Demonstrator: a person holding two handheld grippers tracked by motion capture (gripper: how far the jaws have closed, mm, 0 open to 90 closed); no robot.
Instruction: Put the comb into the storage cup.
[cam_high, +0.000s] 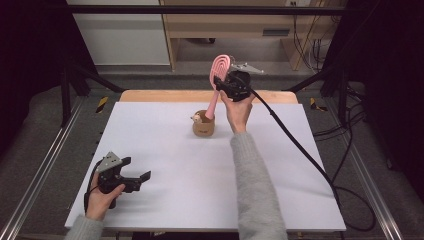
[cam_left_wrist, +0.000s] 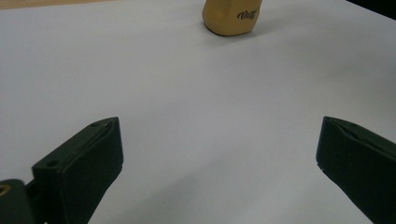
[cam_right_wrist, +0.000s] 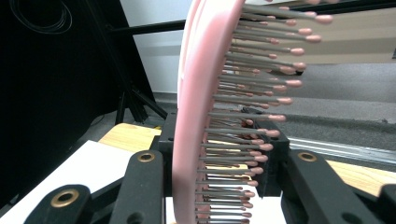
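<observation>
While right tool (cam_high: 223, 82) clamps hairbrush (cam_high: 218, 75) above cup (cam_high: 203, 129), sheet edges (cam_high: 320, 165) distant

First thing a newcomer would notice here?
The pink plastic hairbrush, raised above the far middle of the white table, head clamped in the right gripper, handle dipping into the small tan wooden cup. Next, the left gripper at the near left corner, fingers wide apart.

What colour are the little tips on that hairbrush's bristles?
Pink, on grey bristles, like the hairbrush body; clearest in the right gripper view.
</observation>
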